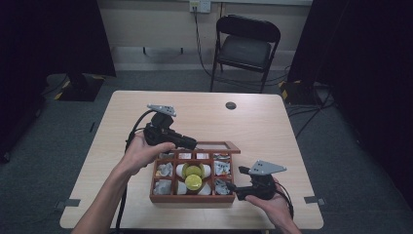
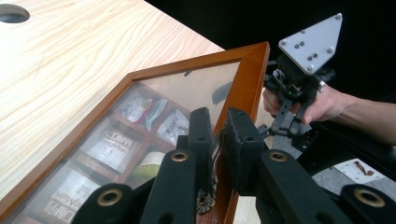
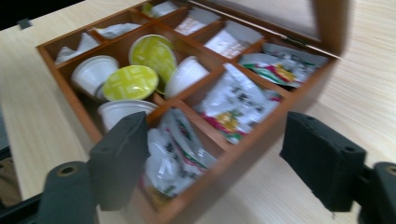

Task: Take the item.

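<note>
The left gripper [image 1: 191,144] is closed tight on the front edge of the lid [image 2: 247,88], and its two black jaws pinch the wooden frame at a small brass fitting [image 2: 206,201] just below the pads. The lid is a glass pane in a red-brown frame, and it stands raised and tilted over the back of the box [image 1: 192,197]. Through the glass, under the left gripper, the packets [image 2: 112,149] in the back compartments can be seen. The right gripper [image 1: 233,187] is at the front right corner of the box, with its jaws apart; they hold nothing, and the corner of the box lies between them without touching the pads. Just in front of this gripper are two compartments with crumpled foil sachets [image 3: 236,105]. Beyond them, in the wide middle compartment, lie white capsules [image 3: 93,72] and two with green lids [image 3: 130,82]. The box sits on the near part of the table [image 1: 263,126], between the two hands. Farther away from both grippers there is a round hole [image 1: 231,105] in the tabletop, and behind the table stands a black folding chair [image 1: 246,48].
</note>
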A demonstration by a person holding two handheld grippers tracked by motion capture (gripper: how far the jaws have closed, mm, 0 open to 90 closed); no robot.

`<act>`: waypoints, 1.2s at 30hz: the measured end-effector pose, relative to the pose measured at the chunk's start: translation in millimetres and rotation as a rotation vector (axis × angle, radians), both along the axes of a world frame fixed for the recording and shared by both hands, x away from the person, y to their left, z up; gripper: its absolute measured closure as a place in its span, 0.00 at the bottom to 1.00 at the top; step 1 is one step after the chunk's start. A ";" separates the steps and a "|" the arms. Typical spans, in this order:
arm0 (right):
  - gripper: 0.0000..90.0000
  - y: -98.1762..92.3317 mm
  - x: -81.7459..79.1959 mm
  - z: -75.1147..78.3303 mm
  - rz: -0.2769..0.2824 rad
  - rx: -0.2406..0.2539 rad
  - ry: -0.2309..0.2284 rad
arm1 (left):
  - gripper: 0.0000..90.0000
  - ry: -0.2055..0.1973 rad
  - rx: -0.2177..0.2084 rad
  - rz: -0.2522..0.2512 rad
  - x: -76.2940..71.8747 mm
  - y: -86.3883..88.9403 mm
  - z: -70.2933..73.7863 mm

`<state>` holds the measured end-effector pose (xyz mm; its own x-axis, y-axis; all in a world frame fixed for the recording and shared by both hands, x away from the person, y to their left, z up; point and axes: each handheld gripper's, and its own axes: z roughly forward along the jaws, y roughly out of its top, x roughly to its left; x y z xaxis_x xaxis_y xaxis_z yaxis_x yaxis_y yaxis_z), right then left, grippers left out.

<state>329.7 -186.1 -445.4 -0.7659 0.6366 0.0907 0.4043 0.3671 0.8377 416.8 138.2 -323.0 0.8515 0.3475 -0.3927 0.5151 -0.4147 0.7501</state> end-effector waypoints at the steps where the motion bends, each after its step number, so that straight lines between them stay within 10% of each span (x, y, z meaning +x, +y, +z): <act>1: 0.28 5.9 -0.5 0.3 0.019 -0.005 -0.001 | 0.90 0.002 0.003 0.000 0.8 -0.2 0.9; 36: 0.33 111.7 11.7 -11.1 0.191 -0.101 0.047 | 0.90 -0.007 -0.002 0.002 3.3 0.3 2.8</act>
